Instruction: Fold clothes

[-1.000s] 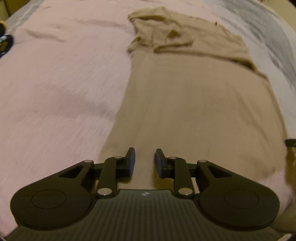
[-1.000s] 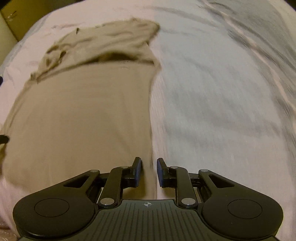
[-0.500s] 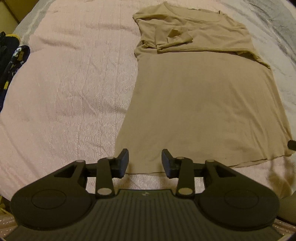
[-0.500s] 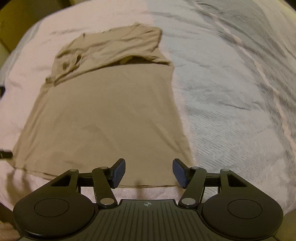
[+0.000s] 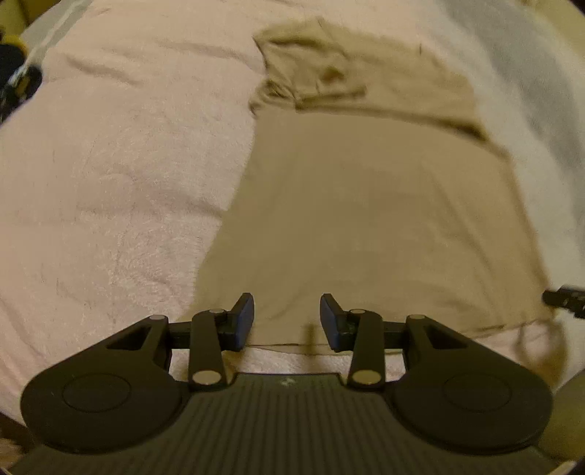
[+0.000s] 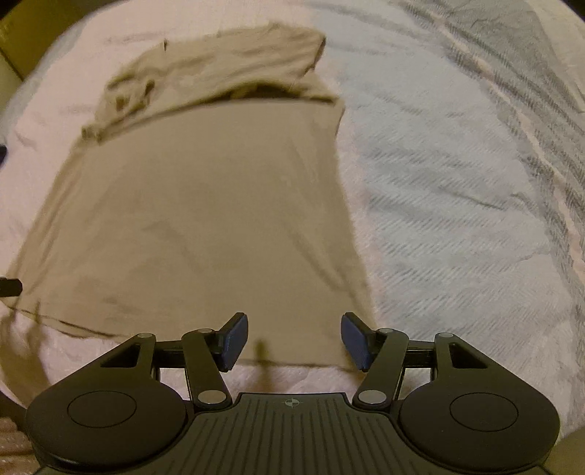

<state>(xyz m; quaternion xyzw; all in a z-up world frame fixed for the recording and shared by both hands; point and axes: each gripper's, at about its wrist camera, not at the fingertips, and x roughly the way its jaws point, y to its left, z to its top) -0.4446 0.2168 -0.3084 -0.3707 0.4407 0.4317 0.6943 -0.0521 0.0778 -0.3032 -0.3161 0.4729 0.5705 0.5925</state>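
Observation:
A tan T-shirt (image 5: 365,204) lies flat on the bed, sleeves folded in across its far end, hem nearest me. My left gripper (image 5: 287,316) stands open just over the hem near the shirt's left corner, nothing between its fingers. In the right wrist view the same T-shirt (image 6: 204,204) spreads ahead, and my right gripper (image 6: 294,338) is open wide above the hem near the right corner, holding nothing. Each gripper's tip peeks in at the edge of the other's view. Both views are blurred by motion.
The shirt rests on a pink bedspread (image 5: 109,175) that turns grey-white with stripes (image 6: 457,182) on the right. Dark and yellow objects (image 5: 18,80) lie at the bed's far left edge. A brownish wall or board (image 6: 22,33) shows beyond the bed.
Both grippers went from nearly shut to open, pulled back from the shirt half a second ago, and have now dropped closer to its hem again.

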